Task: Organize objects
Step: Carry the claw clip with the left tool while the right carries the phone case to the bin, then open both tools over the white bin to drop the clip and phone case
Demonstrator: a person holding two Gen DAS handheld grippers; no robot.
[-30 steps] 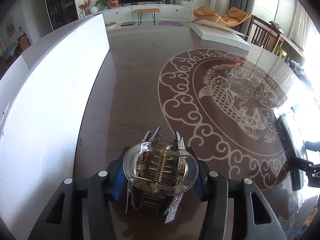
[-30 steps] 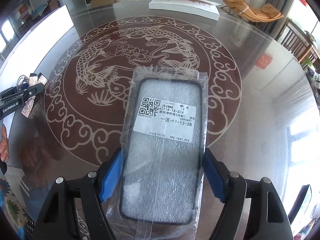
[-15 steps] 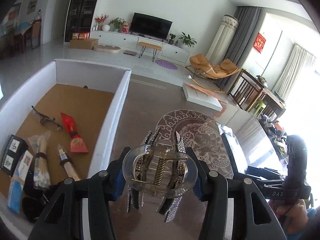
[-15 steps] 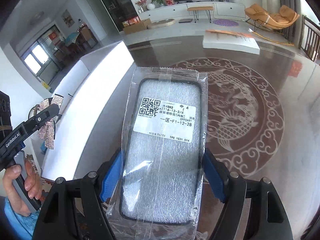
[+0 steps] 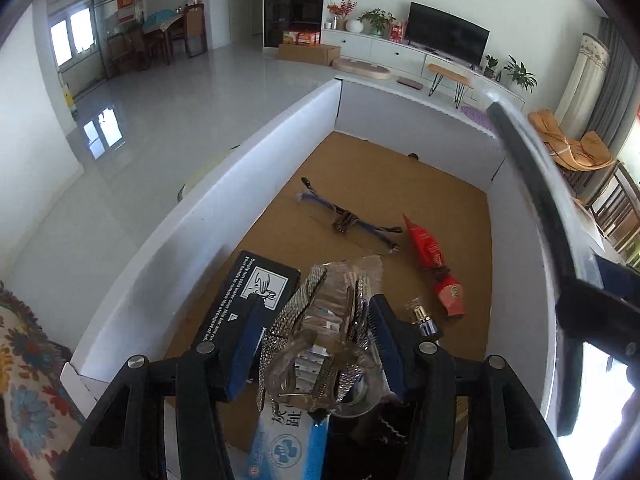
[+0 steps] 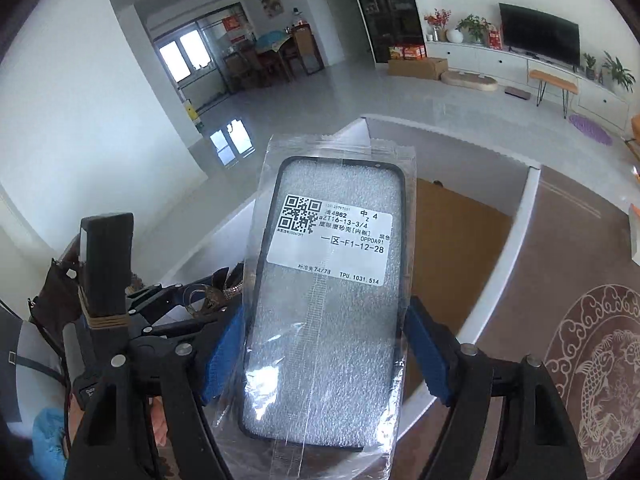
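Note:
My left gripper (image 5: 314, 344) is shut on a clear hair claw clip with rhinestone teeth (image 5: 320, 356) and holds it over the near end of the white box (image 5: 192, 216). My right gripper (image 6: 326, 352) is shut on a bagged black phone case with a white label (image 6: 328, 280), held above the box's near wall (image 6: 496, 280). The left gripper and its clip also show in the right wrist view (image 6: 216, 292), to the left of the case. The case's edge (image 5: 532, 184) crosses the right side of the left wrist view.
Inside the box on its brown floor lie glasses (image 5: 348, 220), a red tube (image 5: 434, 264), a black printed carton (image 5: 248, 300), a small bottle (image 5: 424, 320) and a blue-white packet (image 5: 288, 444). The dark table with a fish pattern (image 6: 600, 360) lies right of the box.
Both grippers rose from the table and swung left over the white box, still holding their objects. The left one now looks down into the box.

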